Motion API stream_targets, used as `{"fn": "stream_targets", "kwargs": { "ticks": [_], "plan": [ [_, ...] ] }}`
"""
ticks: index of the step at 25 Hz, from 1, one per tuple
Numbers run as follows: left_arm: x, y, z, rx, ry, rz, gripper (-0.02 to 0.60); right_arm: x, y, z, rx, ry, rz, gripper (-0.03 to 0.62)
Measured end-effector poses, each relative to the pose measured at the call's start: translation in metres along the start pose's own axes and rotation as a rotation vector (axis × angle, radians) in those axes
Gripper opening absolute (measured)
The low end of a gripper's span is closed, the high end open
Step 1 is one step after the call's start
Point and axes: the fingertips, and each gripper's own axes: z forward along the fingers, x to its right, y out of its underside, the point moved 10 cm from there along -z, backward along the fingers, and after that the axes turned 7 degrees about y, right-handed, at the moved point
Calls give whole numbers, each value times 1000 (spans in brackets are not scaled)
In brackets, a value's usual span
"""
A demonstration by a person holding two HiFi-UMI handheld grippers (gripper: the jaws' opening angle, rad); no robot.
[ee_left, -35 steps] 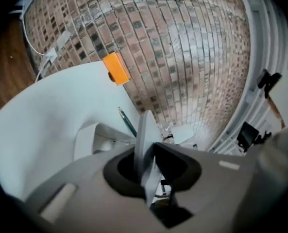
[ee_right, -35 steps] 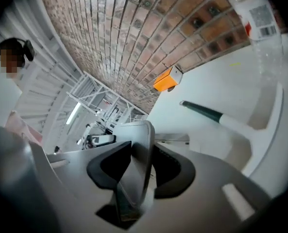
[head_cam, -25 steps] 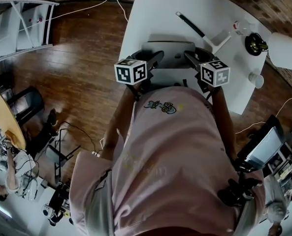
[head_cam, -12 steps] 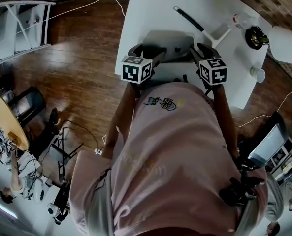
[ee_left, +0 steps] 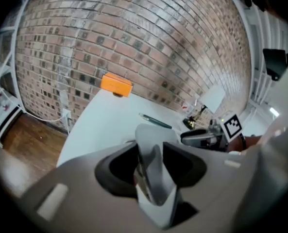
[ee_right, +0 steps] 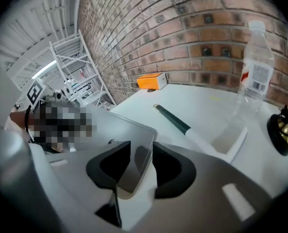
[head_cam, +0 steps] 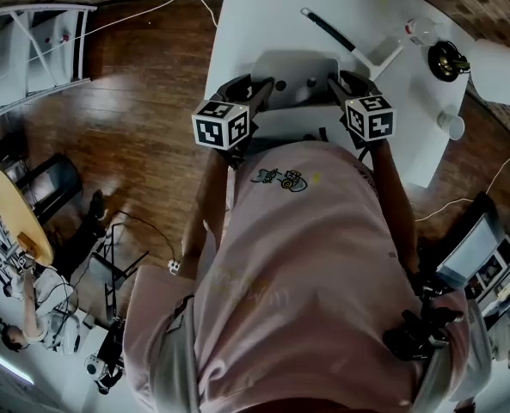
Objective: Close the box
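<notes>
No readable text, bottle label too blurred to read

I'm looking down at the table, which is standing against the wall. The box is sitting at the table's near edge, just before the person, and its lid is lying on its far side. Behind the lid and to the right, a pen is lying slantwise, its near end just beside a tray. A bottle is standing just behind the tray, a bell is sitting right of it, and a cup is sitting nearer me by the right edge. A block is sitting at the far edge, by the wall. Left of the table, across the floor, a rack is standing
</notes>
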Motion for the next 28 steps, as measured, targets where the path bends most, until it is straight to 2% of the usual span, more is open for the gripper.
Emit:
{"fn": "stream_targets", "kwargs": {
  "ticks": [2, 4, 6, 9, 12, 15, 18, 19, 24, 26, 28],
  "plan": [
    [4, -4, -4, 47, 11, 34, 114, -1, 2, 1, 9, 7, -36, 144],
    [8, -6, -8, 107, 52, 47, 97, -2, 4, 2, 17, 11, -56, 144],
    [12, -7, -10, 163, 122, 39, 83, -1, 7, 1, 25, 11, -44, 144],
    [17, -11, -12, 241, 245, -19, 59, -1, 8, 1, 32, -13, -32, 144],
    [25, -18, -17, 269, 314, -3, 44, -4, 6, -3, 48, -63, -57, 140],
    [36, -29, -29, 290, 395, 36, 44, 0, 0, -15, 127, -125, -25, 145],
    [50, -45, -50, 336, 482, 40, 44, 5, -5, -24, 180, -269, 39, 177],
    [53, -49, -57, 362, 518, 30, 44, 5, -6, -26, 191, -338, 65, 203],
    [65, -63, -86, 495, 678, -56, 46, -8, -14, -45, 286, -731, 205, 249],
    [61, -62, -90, 531, 691, -100, 44, -15, -16, -51, 302, -797, 199, 245],
    [50, -55, -87, 531, 637, -138, 44, -21, -17, -51, 285, -771, 164, 153]
  ]
}}
